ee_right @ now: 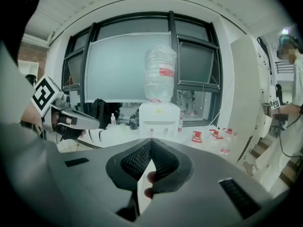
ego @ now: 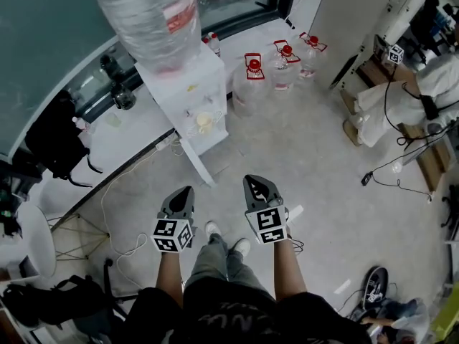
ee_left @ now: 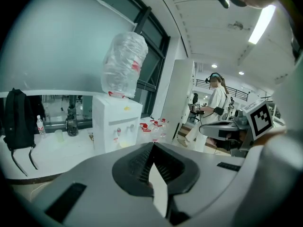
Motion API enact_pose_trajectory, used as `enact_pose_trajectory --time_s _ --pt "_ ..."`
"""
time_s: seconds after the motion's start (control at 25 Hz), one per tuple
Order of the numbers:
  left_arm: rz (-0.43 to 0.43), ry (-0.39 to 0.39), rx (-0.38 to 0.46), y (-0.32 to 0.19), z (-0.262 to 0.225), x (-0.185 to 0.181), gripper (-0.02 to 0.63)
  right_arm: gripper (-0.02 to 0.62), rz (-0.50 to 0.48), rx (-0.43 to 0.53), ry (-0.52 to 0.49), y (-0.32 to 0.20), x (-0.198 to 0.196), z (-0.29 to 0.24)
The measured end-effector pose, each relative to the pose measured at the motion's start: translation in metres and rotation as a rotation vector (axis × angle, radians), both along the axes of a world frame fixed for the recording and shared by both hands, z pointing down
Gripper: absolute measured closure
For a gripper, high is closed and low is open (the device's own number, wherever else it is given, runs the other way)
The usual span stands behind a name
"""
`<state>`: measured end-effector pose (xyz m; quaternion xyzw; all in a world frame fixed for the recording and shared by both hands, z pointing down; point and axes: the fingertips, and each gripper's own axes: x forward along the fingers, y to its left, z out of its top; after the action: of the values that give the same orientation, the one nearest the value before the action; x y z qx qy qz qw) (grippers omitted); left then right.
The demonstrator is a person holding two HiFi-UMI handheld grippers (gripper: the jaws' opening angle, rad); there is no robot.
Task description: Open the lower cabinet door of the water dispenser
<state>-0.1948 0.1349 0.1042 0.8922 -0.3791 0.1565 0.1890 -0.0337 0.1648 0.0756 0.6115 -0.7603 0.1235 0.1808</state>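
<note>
While left gripper (ego: pixel 186 191), right gripper (ego: pixel 254 181) fingers are closed, empty | dispenser (ego: pixel 188 92) base: head view only.

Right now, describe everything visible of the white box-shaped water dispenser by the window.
The white box-shaped water dispenser stands upright by the low white window ledge. Its body looks like smooth plastic. A large clear bottle with a red label sits inverted on top. Two taps show on its front; whether the lower door is shut cannot be told.
</note>
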Motion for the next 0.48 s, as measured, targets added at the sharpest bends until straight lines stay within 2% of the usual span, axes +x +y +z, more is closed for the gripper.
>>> enact_pose_trajectory --time_s 0.48 --pt "-0.005 0.051 0.118 0.014 -0.075 0.009 0.596 0.583 0.056 0.069 0.025 0.036 0.021 -0.062"
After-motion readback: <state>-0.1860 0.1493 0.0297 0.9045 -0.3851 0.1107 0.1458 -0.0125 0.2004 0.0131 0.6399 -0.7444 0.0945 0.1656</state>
